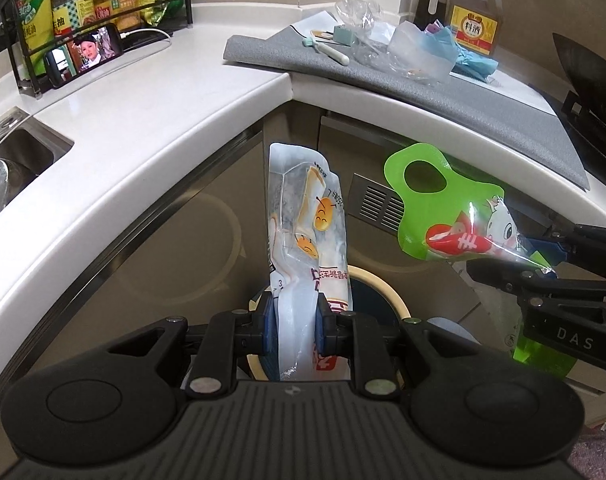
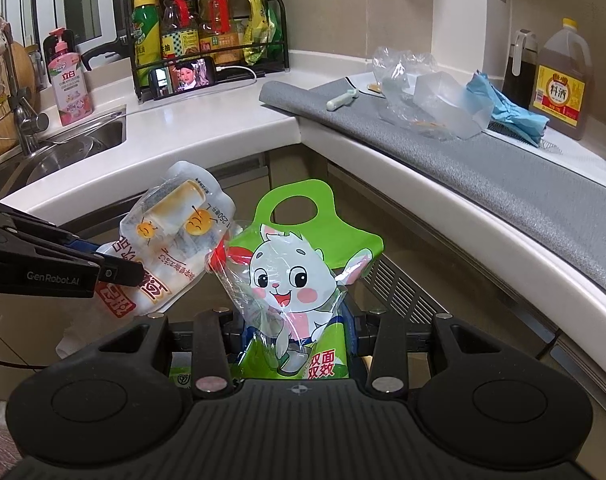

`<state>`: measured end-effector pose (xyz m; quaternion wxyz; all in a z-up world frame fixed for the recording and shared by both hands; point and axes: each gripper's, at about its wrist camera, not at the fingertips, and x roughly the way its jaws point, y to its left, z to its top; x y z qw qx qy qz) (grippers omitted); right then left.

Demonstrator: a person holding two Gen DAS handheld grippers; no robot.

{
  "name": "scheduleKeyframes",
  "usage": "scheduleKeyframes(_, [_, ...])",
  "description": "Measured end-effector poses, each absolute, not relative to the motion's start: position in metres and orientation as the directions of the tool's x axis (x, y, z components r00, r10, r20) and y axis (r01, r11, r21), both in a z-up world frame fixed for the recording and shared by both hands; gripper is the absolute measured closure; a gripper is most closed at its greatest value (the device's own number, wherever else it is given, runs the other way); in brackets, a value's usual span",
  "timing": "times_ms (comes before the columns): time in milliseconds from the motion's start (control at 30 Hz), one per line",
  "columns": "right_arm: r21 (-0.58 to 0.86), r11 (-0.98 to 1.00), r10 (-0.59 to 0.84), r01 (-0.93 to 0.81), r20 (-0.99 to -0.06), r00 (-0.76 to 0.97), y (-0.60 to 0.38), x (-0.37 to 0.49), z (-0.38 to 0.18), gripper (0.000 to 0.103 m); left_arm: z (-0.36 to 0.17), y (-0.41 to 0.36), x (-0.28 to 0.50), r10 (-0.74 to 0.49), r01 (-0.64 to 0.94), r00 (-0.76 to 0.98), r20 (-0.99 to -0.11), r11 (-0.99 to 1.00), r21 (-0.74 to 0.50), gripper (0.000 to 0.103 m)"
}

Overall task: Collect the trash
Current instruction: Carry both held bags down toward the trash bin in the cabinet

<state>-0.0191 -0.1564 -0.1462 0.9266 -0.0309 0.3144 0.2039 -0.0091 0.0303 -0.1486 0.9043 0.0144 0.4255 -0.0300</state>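
Observation:
My left gripper (image 1: 295, 328) is shut on a white pouch (image 1: 303, 220) printed with orange smiley faces, which stands upright between its blue pads. Below it a round bin with a cream rim (image 1: 387, 286) shows on the floor. My right gripper (image 2: 295, 336) is shut on a green bag (image 2: 295, 272) with a white rabbit picture and a cut-out handle. In the right wrist view the left gripper (image 2: 123, 268) comes in from the left with the white pouch (image 2: 175, 232) tilted beside the green bag. In the left wrist view the right gripper (image 1: 543, 256) holds the green bag (image 1: 435, 208) at the right.
A white corner counter carries a grey mat (image 2: 503, 176) with crumpled clear plastic (image 2: 407, 80), a blue cloth (image 2: 503, 108) and a white brush (image 2: 343, 100). A cooking-wine jug (image 2: 559, 84), a bottle rack (image 2: 199, 32), a phone (image 2: 183, 76) and a sink (image 2: 75, 148) line the counter.

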Motion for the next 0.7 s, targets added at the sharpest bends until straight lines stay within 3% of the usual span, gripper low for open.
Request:
scheduleKeyframes(300, [0.041, 0.937, 0.301, -0.348, -0.6, 0.741, -0.167, 0.007, -0.154, 0.06, -0.148, 0.033, 0.011, -0.037, 0.049, 0.644, -0.764, 0.999, -0.007, 0.082])
scheduleKeyframes(700, [0.075, 0.936, 0.295, -0.343, -0.696, 0.654, -0.161, 0.039, -0.201, 0.06, -0.191, 0.017, 0.045, -0.087, 0.107, 0.535, -0.84, 0.994, -0.035, 0.082])
